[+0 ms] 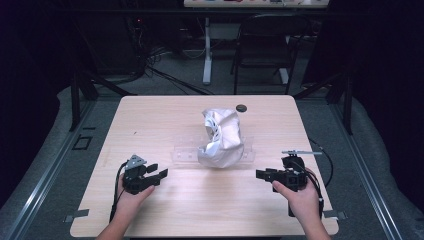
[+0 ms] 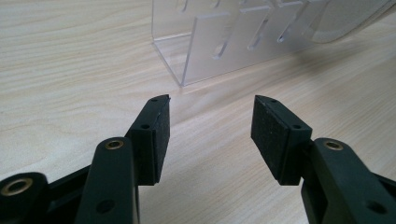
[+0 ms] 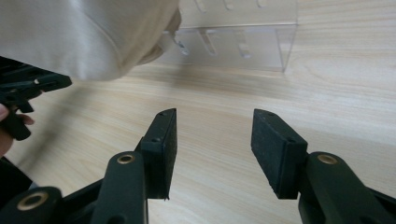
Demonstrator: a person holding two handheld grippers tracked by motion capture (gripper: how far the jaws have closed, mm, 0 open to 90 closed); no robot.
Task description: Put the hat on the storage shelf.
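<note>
A crumpled white, shiny bundle (image 1: 221, 138), cloth or bag I cannot tell, rests on a clear acrylic rack (image 1: 182, 154) in the middle of the wooden table (image 1: 150, 115). My left gripper (image 1: 159, 171) sits at the near left, open, pointing toward the rack. In the left gripper view its jaws (image 2: 210, 126) stand apart over bare wood, a short way from the rack's end (image 2: 224, 51). My right gripper (image 1: 260, 174) is at the near right, aimed left. Its jaws (image 3: 214, 140) are open and hold nothing, with the bundle (image 3: 84, 32) and rack (image 3: 243, 46) beyond them.
A small dark round object (image 1: 241, 107) lies at the table's back, behind the bundle. A folding chair (image 1: 265, 45) and a desk leg (image 1: 207, 50) stand beyond the far edge. The left gripper (image 3: 28, 88) and a hand appear at the left edge of the right gripper view.
</note>
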